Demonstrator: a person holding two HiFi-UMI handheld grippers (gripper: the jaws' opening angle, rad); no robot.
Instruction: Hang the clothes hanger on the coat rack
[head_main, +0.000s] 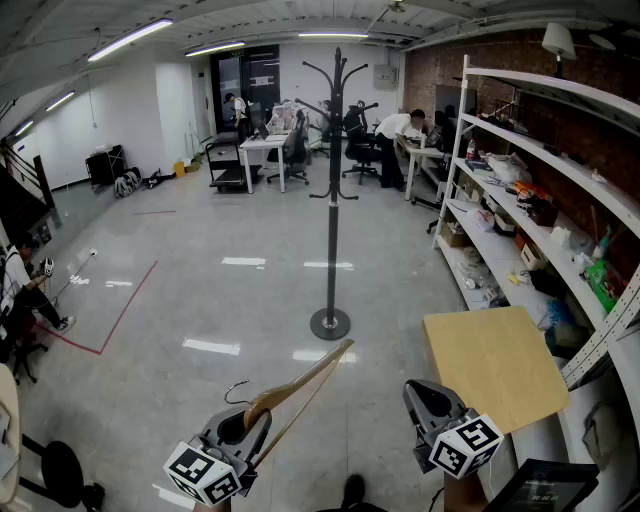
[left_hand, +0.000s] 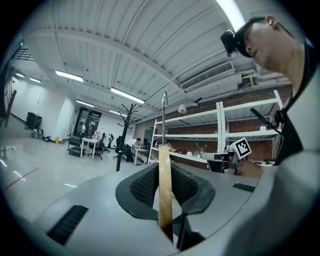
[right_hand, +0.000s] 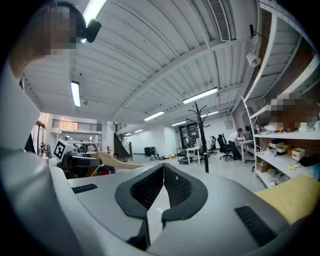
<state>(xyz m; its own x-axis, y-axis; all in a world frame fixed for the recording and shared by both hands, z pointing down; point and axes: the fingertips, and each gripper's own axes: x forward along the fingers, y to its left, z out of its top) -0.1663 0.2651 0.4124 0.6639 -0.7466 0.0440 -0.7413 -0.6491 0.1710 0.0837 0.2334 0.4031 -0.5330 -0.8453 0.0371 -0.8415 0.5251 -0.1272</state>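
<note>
A black coat rack (head_main: 333, 180) stands on a round base in the middle of the floor, well ahead of me. Low in the head view, my left gripper (head_main: 238, 428) is shut on a wooden clothes hanger (head_main: 300, 385), whose arm slants up to the right and whose metal hook (head_main: 236, 388) curls to the left. In the left gripper view the hanger (left_hand: 165, 195) stands on edge between the jaws, with the coat rack (left_hand: 127, 132) far off. My right gripper (head_main: 428, 402) is shut and empty, and in its own view the right gripper (right_hand: 163, 167) faces the coat rack (right_hand: 202, 135).
White shelving (head_main: 530, 200) full of clutter runs along the right wall. A light wooden board (head_main: 495, 365) lies at the lower right beside my right gripper. Desks, chairs and people (head_main: 395, 130) fill the far end. Red tape (head_main: 120, 315) marks the floor at left.
</note>
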